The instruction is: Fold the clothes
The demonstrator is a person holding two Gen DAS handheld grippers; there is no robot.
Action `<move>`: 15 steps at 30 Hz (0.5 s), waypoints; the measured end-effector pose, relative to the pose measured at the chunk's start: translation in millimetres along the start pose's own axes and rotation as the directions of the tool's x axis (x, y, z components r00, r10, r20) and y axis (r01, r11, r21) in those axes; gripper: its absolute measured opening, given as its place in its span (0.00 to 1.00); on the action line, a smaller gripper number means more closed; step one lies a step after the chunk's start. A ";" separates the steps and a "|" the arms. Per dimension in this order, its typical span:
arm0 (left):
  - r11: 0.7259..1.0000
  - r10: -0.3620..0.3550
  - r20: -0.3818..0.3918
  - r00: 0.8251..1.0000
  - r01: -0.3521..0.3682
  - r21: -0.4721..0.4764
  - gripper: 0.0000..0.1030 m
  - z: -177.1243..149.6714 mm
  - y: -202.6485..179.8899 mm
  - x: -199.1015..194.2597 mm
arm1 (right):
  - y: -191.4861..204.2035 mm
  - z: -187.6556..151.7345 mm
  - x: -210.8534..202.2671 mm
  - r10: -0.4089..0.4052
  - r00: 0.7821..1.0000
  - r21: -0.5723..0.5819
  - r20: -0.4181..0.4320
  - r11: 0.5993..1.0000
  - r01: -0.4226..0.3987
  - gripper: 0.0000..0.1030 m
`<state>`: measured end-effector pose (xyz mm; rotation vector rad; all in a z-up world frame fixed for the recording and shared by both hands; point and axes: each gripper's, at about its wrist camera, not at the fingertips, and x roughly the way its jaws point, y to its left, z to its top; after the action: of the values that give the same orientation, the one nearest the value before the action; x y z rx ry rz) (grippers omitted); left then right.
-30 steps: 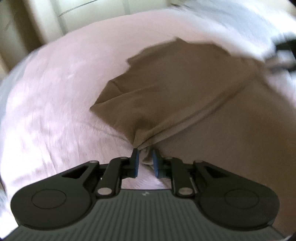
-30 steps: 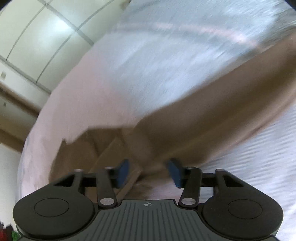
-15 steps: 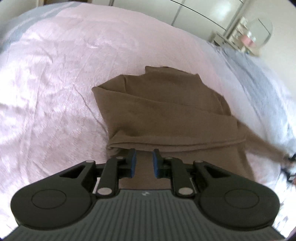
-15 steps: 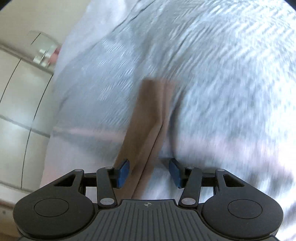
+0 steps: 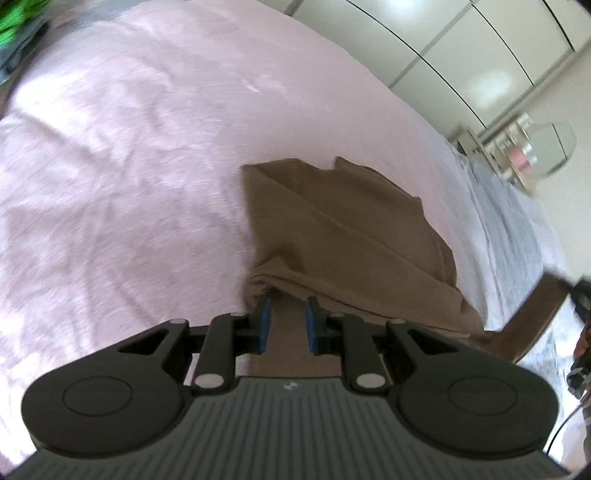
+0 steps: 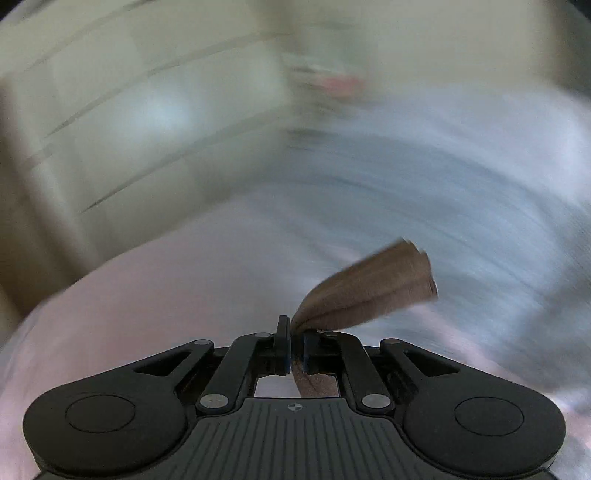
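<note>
A brown garment (image 5: 351, 229) lies folded on the pink bedspread (image 5: 129, 166). My left gripper (image 5: 286, 314) sits at its near folded edge. The blue pads stand a little apart with bunched brown cloth between them and draped over the fingertips. A brown sleeve (image 5: 532, 317) stretches off to the right towards a dark blurred gripper part at the frame edge. In the right wrist view my right gripper (image 6: 294, 332) is shut on the sleeve end (image 6: 373, 295), which sticks up and to the right above the bed. That view is strongly blurred.
White wardrobe doors (image 5: 461, 48) run along the far side of the bed. A small table with a round mirror (image 5: 546, 147) stands at the right. Green and grey items (image 5: 14, 22) lie at the top left corner. The bedspread turns pale blue on the right (image 5: 517, 229).
The right gripper was open around the brown sleeve and is now shut on it, lifted and swinging. The left gripper carried the garment's edge over, and the cloth now lies folded.
</note>
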<state>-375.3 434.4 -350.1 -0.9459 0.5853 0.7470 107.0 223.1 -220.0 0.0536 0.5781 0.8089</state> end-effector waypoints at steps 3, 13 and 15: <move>0.998 0.009 0.010 1.000 -0.009 -0.058 0.14 -3.9 15.3 -9.2 | 113.8 -32.3 -21.1 0.223 0.975 -0.282 -0.005 0.935 -0.216 0.05; 0.985 0.025 -0.001 1.000 -0.024 -0.172 0.15 -10.5 48.9 -21.8 | 234.1 -216.5 -55.6 0.214 0.870 -0.631 -0.443 0.615 -0.473 0.99; 0.985 0.011 -0.006 1.000 -0.012 -0.171 0.18 -8.2 46.8 -15.7 | 210.4 -216.6 -52.2 0.140 0.878 -0.616 -0.457 0.663 -0.426 0.99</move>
<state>-422.5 440.0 -365.9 -1.1040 0.5375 0.8147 -171.7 296.7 -323.9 -0.7609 0.5885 1.3369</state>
